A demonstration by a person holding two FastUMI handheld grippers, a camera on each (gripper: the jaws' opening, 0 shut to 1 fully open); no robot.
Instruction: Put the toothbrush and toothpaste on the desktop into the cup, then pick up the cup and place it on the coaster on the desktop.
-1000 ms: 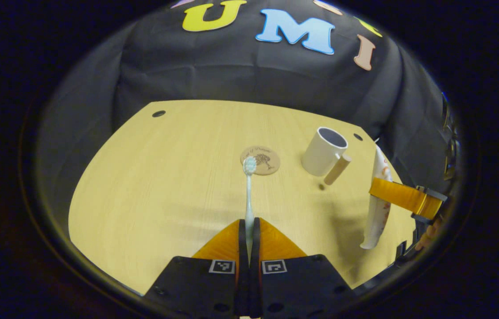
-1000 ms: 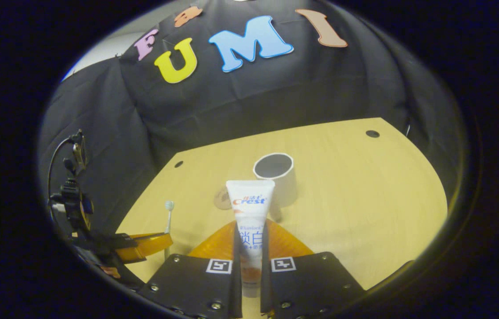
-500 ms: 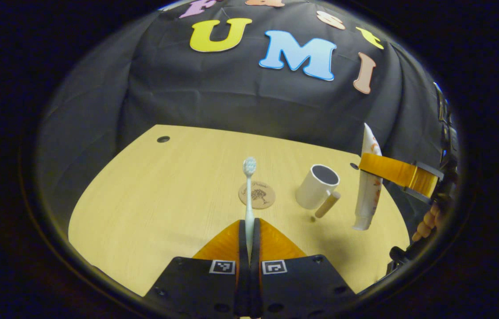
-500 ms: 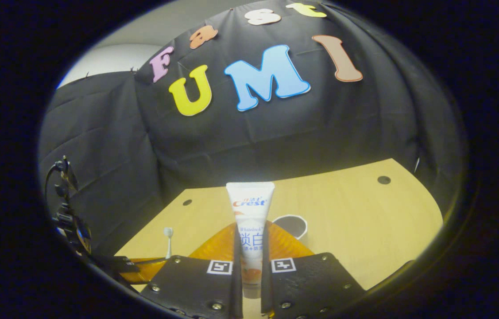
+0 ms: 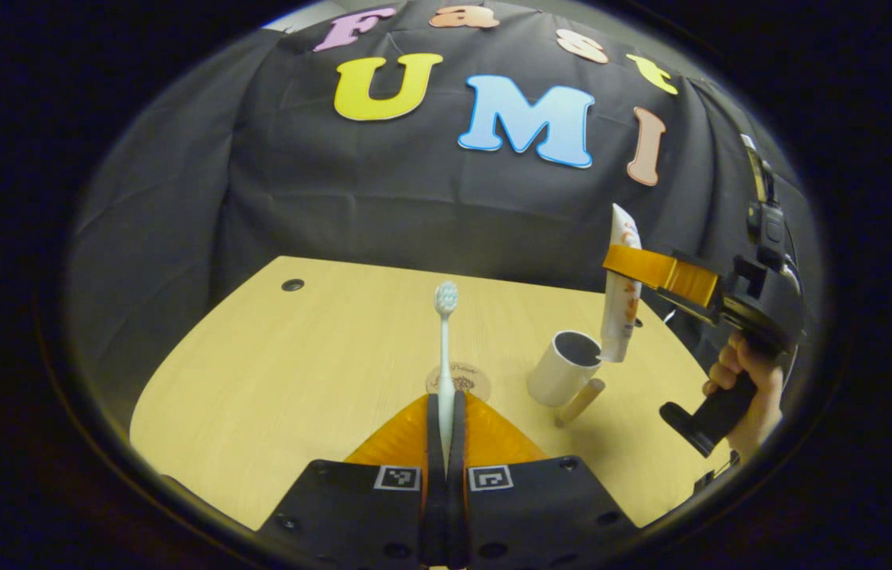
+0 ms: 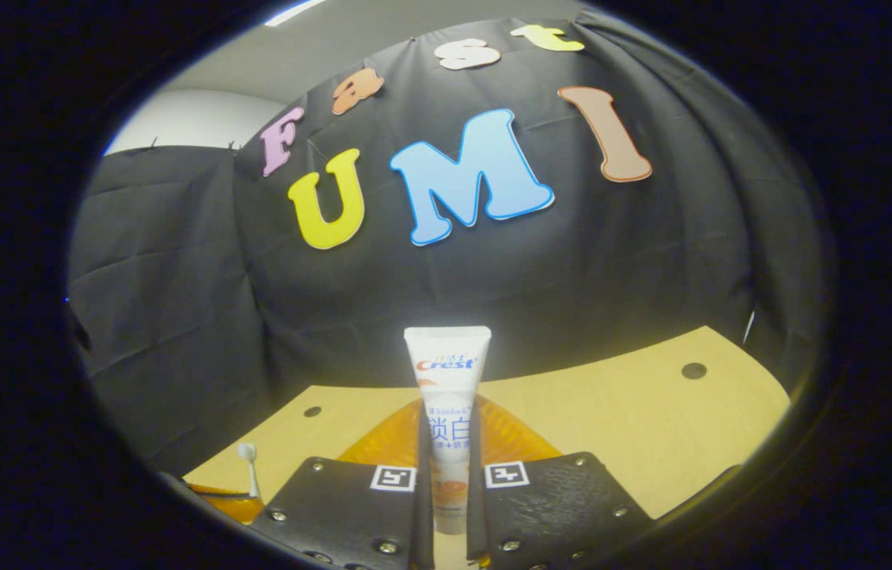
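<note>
In the left gripper view my left gripper (image 5: 446, 412) is shut on a white toothbrush (image 5: 445, 340), which stands upright above the table, bristle head up. A cream cup (image 5: 563, 368) with a wooden handle stands right of the round cork coaster (image 5: 468, 378). Over the cup hangs the toothpaste tube (image 5: 622, 286), upright with its lower end at the cup's rim, held by my right gripper (image 5: 635, 265). In the right gripper view my right gripper (image 6: 447, 431) is shut on the toothpaste tube (image 6: 446, 396), and the toothbrush head (image 6: 247, 454) shows at lower left.
The pale wooden table (image 5: 295, 372) has small dark holes near its far corners (image 5: 292, 284) (image 6: 692, 370). A hand (image 5: 746, 388) grips the right gripper's handle at the table's right edge. Black cloth walls the booth behind the table.
The right gripper has lifted the toothpaste and carried it left until it hangs over the cup. The cup has dropped below the right gripper view. The left gripper with the toothbrush has tilted up slightly.
</note>
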